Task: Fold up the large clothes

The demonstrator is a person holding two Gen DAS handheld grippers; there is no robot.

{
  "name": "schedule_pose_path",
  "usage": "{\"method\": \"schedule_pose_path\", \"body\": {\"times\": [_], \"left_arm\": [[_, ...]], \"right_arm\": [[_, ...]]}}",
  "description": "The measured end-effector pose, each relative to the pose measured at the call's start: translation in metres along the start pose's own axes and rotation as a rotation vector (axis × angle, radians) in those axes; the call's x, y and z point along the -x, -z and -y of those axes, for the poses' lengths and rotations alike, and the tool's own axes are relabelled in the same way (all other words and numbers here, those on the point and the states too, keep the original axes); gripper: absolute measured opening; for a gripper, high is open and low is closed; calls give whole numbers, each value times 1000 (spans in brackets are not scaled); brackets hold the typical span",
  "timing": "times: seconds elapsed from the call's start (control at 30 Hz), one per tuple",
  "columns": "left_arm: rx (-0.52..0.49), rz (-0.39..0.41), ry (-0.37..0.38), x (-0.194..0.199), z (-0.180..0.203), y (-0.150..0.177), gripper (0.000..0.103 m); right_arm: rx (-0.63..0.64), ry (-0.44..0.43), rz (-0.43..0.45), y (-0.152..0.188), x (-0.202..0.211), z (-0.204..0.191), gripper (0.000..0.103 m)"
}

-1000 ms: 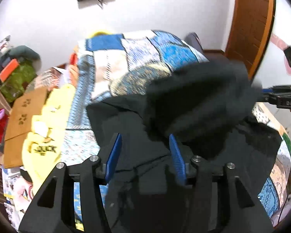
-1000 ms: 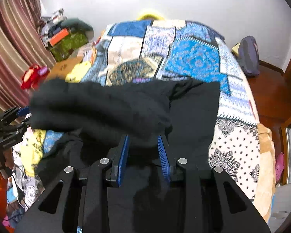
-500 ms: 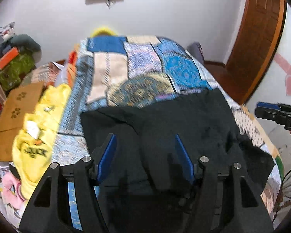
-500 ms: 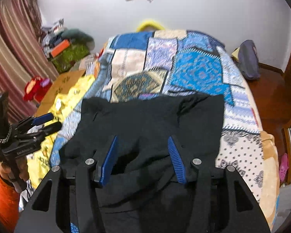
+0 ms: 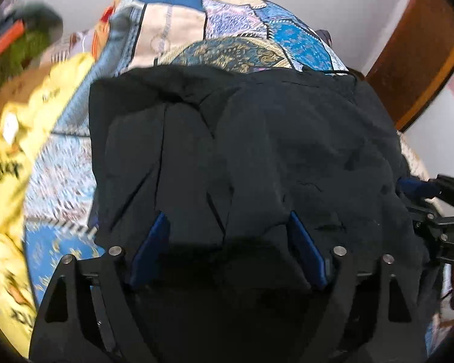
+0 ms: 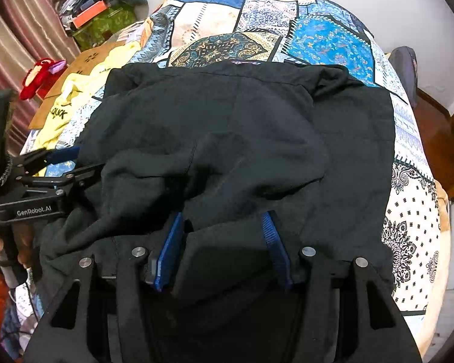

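- Left wrist view: the left gripper (image 5: pixel 227 248) has its jaws spread wide, holding nothing, and hangs over the near edge of the black garment (image 5: pixel 257 139). The cloth fans out from 10 to 2 o'clock ahead of the fingers, its long axis running left to right across the patchwork bedspread (image 5: pixel 227 30). The right gripper (image 5: pixel 420 187) sits at 3 o'clock, at the garment's right edge; I cannot tell from here whether it grips.
- Right wrist view: the right gripper (image 6: pixel 224 248) is likewise released, jaws apart, above a loose fold of the black garment (image 6: pixel 242 127), which lies from 10 to 2 o'clock. The left gripper (image 6: pixel 60 163) shows at 9 o'clock by the cloth's left edge, fingers apart. A yellow shirt (image 6: pixel 75 96) lies at 10 o'clock, clear of the fold.
- Judgement: each gripper is nearest its own side, so the next pinch probably falls on the near hem directly below.
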State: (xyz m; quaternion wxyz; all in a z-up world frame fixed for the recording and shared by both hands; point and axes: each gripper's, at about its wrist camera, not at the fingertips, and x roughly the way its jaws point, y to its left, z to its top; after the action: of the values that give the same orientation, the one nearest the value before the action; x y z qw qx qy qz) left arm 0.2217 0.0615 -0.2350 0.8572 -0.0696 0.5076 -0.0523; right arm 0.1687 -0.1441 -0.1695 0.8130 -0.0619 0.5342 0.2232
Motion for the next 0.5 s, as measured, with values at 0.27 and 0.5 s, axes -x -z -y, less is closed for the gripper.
{"method": "schedule_pose_path", "body": {"times": [0.27, 0.5], "left_arm": [[-26, 71, -42, 39, -8, -12, 81], [96, 181, -87, 74, -63, -43, 83]], "right_arm": [[-17, 23, 100, -5, 34, 18, 51], [-134, 82, 192, -16, 61, 65, 51]]}}
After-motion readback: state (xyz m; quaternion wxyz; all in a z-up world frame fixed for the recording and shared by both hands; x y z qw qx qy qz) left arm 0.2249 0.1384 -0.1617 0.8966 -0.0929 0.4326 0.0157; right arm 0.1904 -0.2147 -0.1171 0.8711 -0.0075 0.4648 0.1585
